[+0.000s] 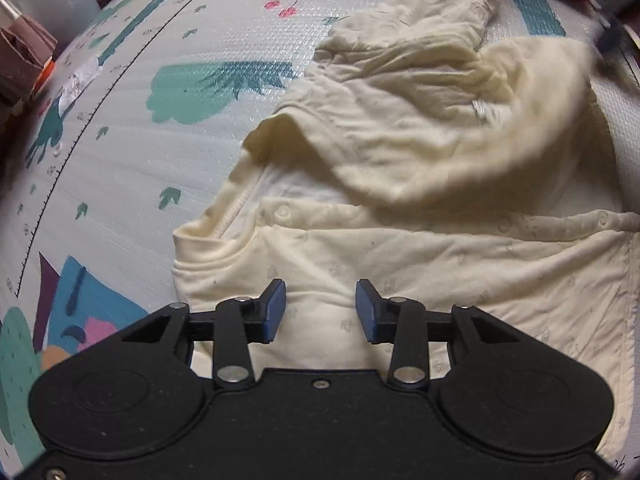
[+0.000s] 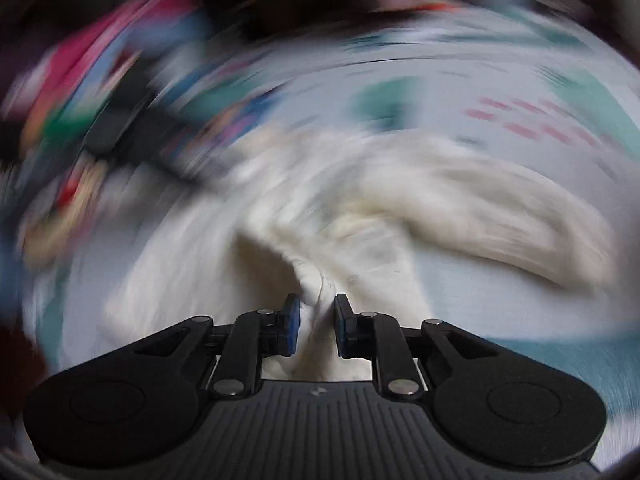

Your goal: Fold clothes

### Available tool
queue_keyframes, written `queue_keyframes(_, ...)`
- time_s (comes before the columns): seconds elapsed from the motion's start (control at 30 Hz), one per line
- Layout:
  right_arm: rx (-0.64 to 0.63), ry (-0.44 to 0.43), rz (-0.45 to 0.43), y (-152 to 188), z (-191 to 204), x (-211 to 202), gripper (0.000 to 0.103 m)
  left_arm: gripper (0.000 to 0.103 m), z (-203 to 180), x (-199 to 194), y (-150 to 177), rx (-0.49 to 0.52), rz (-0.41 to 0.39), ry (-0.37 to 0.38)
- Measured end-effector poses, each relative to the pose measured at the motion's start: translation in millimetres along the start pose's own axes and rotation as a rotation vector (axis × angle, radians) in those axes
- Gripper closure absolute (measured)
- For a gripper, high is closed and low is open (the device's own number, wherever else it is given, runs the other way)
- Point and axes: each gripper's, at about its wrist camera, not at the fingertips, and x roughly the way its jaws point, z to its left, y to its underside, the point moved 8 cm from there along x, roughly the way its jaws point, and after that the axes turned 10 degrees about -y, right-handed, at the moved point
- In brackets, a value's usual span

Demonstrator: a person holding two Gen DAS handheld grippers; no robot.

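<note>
Left wrist view: your left gripper (image 1: 321, 309), fingers spread and empty, hovers over the cream snap-front baby garment (image 1: 400, 208) lying rumpled on the printed foam play mat (image 1: 160, 184); bare mat lies leftward. Your right gripper (image 2: 316, 320) pinches a bunched garment fold; surroundings blurred.

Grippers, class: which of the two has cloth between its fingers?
The right gripper: a bunch of the cream garment sits between its fingers. The left gripper is open above flat fabric.
</note>
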Motion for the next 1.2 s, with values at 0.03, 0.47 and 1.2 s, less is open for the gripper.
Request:
queue_keyframes(0.03, 0.098, 0.053, -0.048, -7.8, -27.1, -12.0, 0.083, 0.064, 2.5, 0.1, 0.3, -0.017, 0.001, 0.004)
queue_keyframes(0.47, -0.251, 0.042, 0.009, -2.4, 56.5, 27.8, 0.049, 0.063, 35.5, 11.1, -17.9, -0.118, -0.036, -0.038)
queue_keyframes(1.2, -0.117, -0.128, 0.141, 29.4, 84.6, 78.1, 0.095, 0.098, 42.2, 12.9, -45.4, -0.026, -0.033, 0.048)
